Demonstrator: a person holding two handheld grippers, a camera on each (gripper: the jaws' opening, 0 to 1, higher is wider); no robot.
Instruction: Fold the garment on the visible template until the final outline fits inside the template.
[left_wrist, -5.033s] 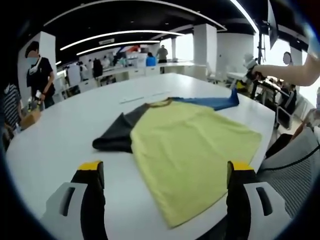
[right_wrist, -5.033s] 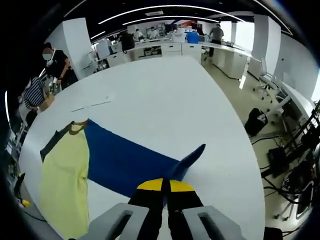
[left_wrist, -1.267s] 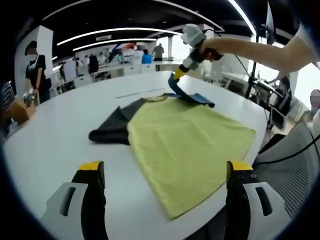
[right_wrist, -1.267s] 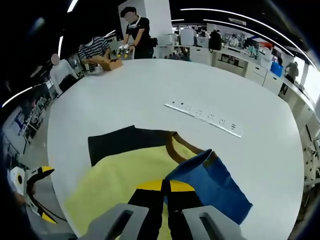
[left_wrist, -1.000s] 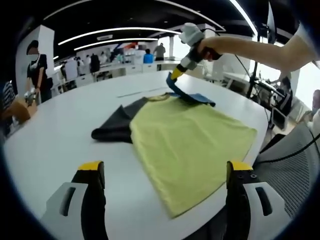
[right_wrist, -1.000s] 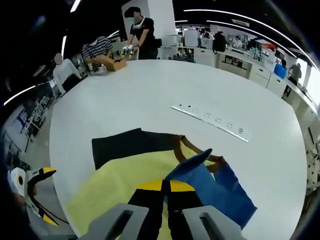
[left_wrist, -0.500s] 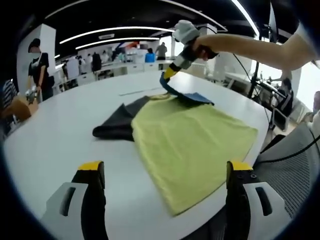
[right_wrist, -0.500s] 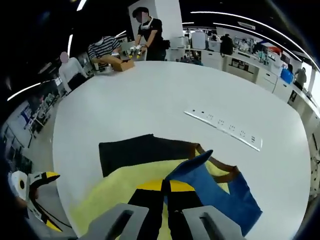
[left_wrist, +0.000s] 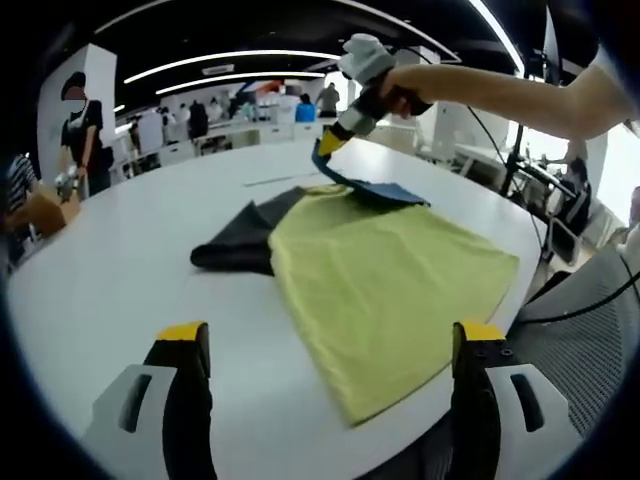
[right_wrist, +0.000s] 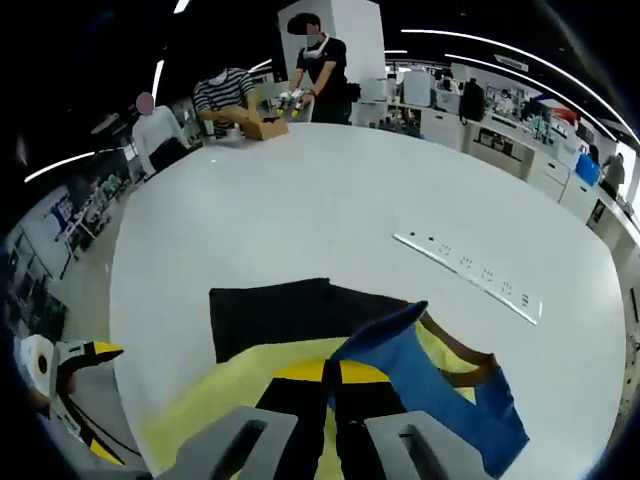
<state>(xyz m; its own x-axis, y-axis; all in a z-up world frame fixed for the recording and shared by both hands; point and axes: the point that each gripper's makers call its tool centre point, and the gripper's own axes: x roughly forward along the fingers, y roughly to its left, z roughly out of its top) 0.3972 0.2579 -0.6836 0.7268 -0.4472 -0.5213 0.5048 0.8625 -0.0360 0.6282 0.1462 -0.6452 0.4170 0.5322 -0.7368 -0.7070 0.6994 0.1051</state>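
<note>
garment: a t-shirt with a yellow body, a dark sleeve and a blue sleeve is spread on the white table, filling the centre and right of the left gripper view; in the right gripper view it is seen at the bottom centre.
template: no marked outline can be made out on the table, so fit cannot be judged.
right gripper: the right gripper is clamped on the tip of the blue sleeve, which is held lifted above the yellow body; in the left gripper view it is seen at the upper centre, at the end of a bare arm.
left gripper: the left gripper is held wide apart and empty, low at the near edge of the table, short of the hem.
progress: judged as early; the blue sleeve is being folded inward, but it is not yet laid flat. the dark sleeve is unfolded, and the body is at full length, so most folds appear to be left.
change: five seconds ago the blue sleeve was stretched out flat toward the far right; it is now raised and carried over toward the collar. over the last second the right gripper is shifted further left across the shirt. the left gripper is hardly moved.
background: a power strip is lying on the table beyond the shirt; people are standing at the far edge.
</note>
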